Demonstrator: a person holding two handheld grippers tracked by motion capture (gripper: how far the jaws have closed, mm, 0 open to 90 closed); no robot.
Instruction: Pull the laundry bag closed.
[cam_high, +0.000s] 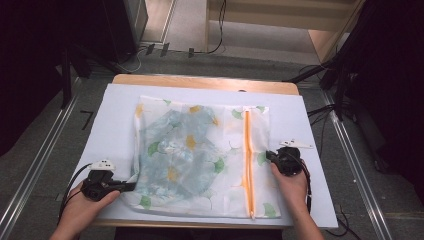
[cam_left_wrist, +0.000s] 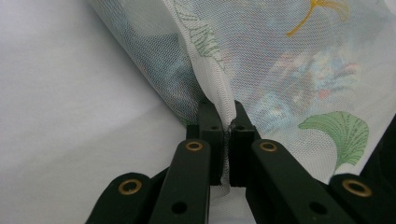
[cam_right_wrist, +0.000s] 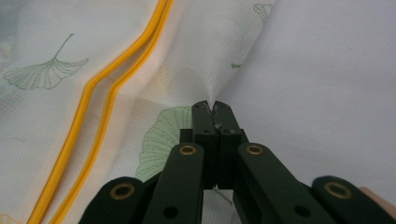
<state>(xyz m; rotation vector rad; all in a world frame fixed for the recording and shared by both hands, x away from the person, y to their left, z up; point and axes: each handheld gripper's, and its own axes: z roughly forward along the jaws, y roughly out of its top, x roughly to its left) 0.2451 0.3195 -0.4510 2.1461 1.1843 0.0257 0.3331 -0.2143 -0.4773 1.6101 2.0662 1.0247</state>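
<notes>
A white mesh laundry bag (cam_high: 200, 155) printed with green and yellow ginkgo leaves lies flat on the white table cover (cam_high: 310, 195). An orange zipper (cam_high: 247, 160) runs down its right part, and a bluish garment shows through the mesh on the left. My left gripper (cam_high: 131, 186) is shut on the bag's lower left edge; in the left gripper view the mesh (cam_left_wrist: 219, 88) is pinched between the jaws of the left gripper (cam_left_wrist: 224, 122). My right gripper (cam_high: 270, 156) is shut on the bag's right edge, with a peak of mesh (cam_right_wrist: 205, 79) rising from the tips of the right gripper (cam_right_wrist: 212, 108).
The wooden table edge (cam_high: 200, 80) shows beyond the cover at the back. Dark stands and cables (cam_high: 345, 100) flank the table on the floor. Bare white cover lies left of the bag (cam_high: 110, 130) and to its right (cam_high: 300, 120).
</notes>
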